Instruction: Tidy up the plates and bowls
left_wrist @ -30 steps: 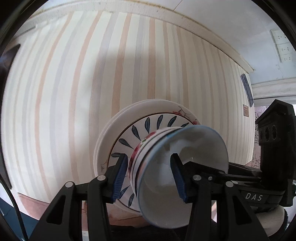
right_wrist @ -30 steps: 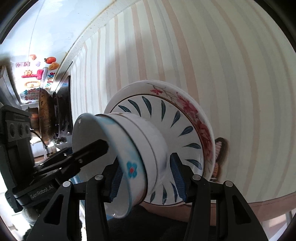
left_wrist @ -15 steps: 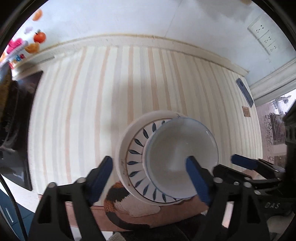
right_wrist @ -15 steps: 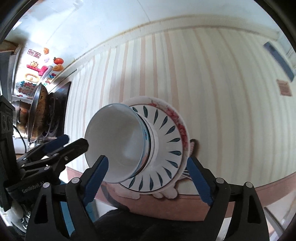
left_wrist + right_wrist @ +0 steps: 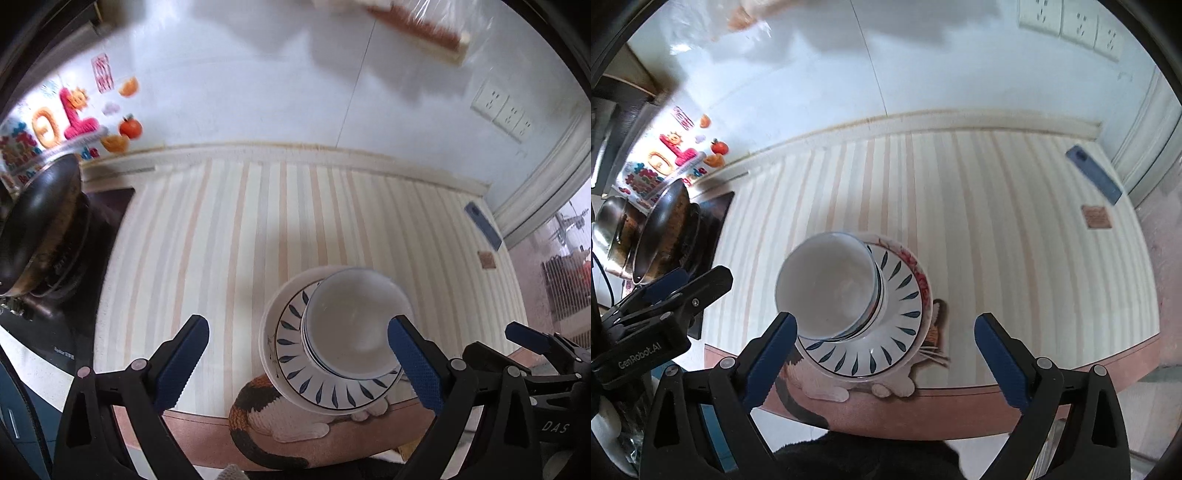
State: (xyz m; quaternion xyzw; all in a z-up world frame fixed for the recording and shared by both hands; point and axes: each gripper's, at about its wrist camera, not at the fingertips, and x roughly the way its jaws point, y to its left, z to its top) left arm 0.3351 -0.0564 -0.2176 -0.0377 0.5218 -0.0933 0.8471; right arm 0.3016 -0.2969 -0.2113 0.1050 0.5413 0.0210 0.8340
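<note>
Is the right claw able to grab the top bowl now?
Probably yes. The right claw is open, and the top bowl sits bare atop the stacked plates just ahead. Nothing lies between; the left claw is off to the side.

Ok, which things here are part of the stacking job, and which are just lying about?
Job:
stacked bowls
leaf-pattern plate
floral plate underneath
left tool and right tool, both open

Lying about:
pan
blue phone
brown coaster
striped mat

Black left claw (image 5: 297, 363), blue ribbed pads (image 5: 181, 363), silver screws
</note>
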